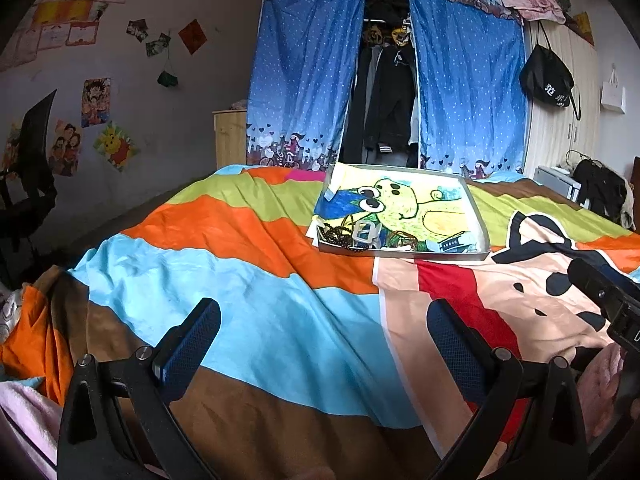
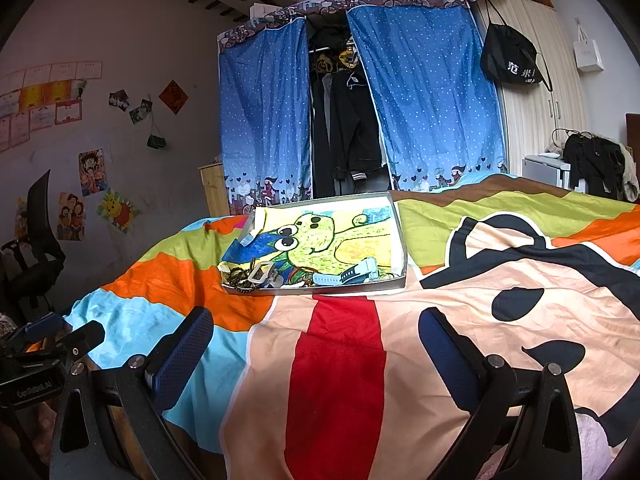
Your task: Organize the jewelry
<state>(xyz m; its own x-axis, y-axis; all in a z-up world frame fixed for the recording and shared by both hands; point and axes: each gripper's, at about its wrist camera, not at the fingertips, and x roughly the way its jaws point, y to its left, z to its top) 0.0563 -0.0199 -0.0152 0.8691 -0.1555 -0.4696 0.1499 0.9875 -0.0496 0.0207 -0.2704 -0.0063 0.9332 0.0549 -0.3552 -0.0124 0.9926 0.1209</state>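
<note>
A shallow grey box (image 1: 478,216) lined with a yellow-green cartoon drawing lies on the bed; it also shows in the right wrist view (image 2: 401,240). Along its near side lie dark bead bracelets (image 1: 340,236) (image 2: 240,280), a white square buckle piece (image 1: 366,232) (image 2: 261,273), a red-green bracelet (image 1: 402,240) and a light blue watch (image 1: 454,243) (image 2: 352,274). My left gripper (image 1: 324,332) is open and empty, well short of the box. My right gripper (image 2: 316,336) is open and empty, also short of the box.
The bed is covered by a colourful striped cartoon blanket (image 1: 248,280). A blue-curtained wardrobe (image 1: 304,80) stands behind the bed. A black chair (image 1: 28,168) stands at the left wall. The other gripper shows at the right edge (image 1: 608,304).
</note>
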